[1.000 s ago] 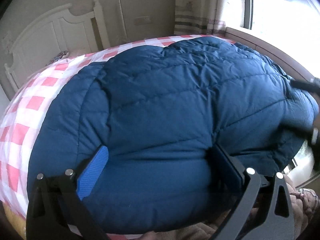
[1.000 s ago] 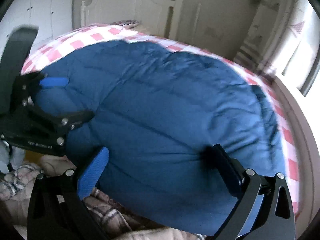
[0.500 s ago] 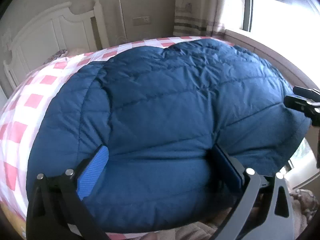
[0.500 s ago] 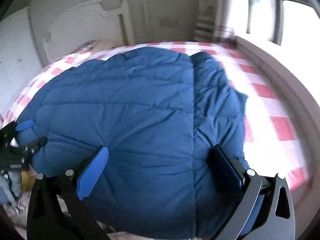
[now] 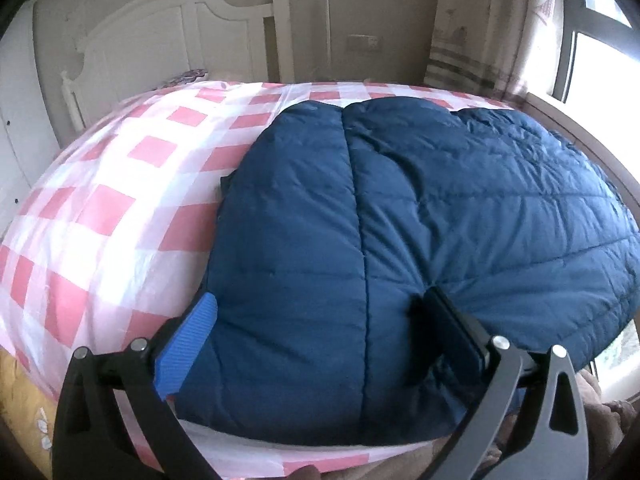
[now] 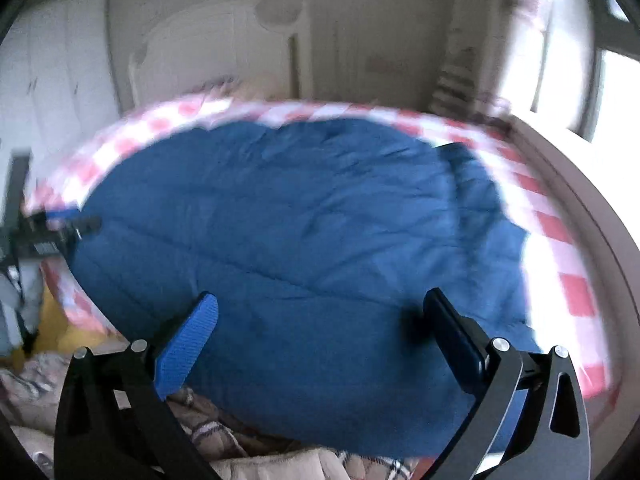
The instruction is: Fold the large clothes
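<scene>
A large navy quilted down jacket [image 5: 420, 232] lies spread on a bed with a pink and white checked cover [image 5: 104, 208]. My left gripper [image 5: 316, 332] is open, its fingers wide apart over the jacket's near left part, holding nothing. In the right wrist view the jacket [image 6: 304, 232] fills the middle, blurred by motion. My right gripper [image 6: 320, 332] is open above the jacket's near edge and empty. The left gripper also shows in the right wrist view [image 6: 60, 228] at the jacket's far left edge.
A white headboard [image 5: 168, 36] stands at the back against a beige wall. A window [image 5: 600, 36] with a curtain [image 5: 472, 28] and a sill runs along the right. Plaid and beige cloth [image 6: 224, 436] lies below the bed's near edge. A white wardrobe [image 6: 56, 68] stands at the left.
The left wrist view has swung left, so more checked cover shows and the jacket sits to the right. The right wrist view has swung back left and is blurred. Both grippers stay open.
</scene>
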Tool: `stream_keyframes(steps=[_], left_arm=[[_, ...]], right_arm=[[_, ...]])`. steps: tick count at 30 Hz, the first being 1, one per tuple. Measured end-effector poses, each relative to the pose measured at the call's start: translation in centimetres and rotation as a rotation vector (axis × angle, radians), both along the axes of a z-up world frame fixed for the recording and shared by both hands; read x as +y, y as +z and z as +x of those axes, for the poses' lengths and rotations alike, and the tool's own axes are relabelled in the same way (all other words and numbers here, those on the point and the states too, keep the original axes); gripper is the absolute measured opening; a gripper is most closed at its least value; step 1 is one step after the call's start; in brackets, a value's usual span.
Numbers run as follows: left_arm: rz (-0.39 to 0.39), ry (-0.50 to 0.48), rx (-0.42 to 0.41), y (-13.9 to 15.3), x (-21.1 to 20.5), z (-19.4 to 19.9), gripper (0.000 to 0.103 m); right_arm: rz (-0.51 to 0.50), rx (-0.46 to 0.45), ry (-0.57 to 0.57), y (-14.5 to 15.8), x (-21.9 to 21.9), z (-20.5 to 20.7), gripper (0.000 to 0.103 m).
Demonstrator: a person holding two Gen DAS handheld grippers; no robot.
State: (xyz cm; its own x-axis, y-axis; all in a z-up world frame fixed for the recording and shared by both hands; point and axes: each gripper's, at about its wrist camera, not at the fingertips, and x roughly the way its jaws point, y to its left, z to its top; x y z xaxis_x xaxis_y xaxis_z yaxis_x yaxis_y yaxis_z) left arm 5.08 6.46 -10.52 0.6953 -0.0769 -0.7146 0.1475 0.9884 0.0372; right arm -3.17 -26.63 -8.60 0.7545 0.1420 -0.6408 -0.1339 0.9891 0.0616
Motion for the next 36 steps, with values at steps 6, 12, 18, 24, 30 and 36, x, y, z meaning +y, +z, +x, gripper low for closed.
stream_keyframes(steps=[6,12,18,24,30,36], left_arm=[[0.005,0.011,-0.005,-0.3,-0.2,-0.1,0.101],[0.014,0.008,-0.004,-0.3,-0.4,-0.4,0.101],[0.014,0.009,-0.002,-0.4,-0.5,-0.3,0.101],[0.012,0.006,0.004,-0.4,-0.5,-0.3,0.101],[0.010,0.005,-0.002,-0.6,-0.6,-0.2,0.101],[0.005,0.002,-0.001,-0.6,-0.6,-0.3,0.101]], right_arm=[[0.326,-0.015,-0.152,-1.3,-8.1,-6.5,0.096],[0.569,0.068,-0.126,-6.6,-9.6,-8.7,0.087],[0.659,-0.008,-0.119,-6.7,-10.7,-6.3,0.087],[0.607,-0.034,-0.110,-5.8,-10.0,-4.9,0.088],[0.650,-0.055,-0.132,-5.4,-10.4,-3.7,0.088],[0.573,0.038,-0.154,-4.8,-8.7,0.7,0.090]])
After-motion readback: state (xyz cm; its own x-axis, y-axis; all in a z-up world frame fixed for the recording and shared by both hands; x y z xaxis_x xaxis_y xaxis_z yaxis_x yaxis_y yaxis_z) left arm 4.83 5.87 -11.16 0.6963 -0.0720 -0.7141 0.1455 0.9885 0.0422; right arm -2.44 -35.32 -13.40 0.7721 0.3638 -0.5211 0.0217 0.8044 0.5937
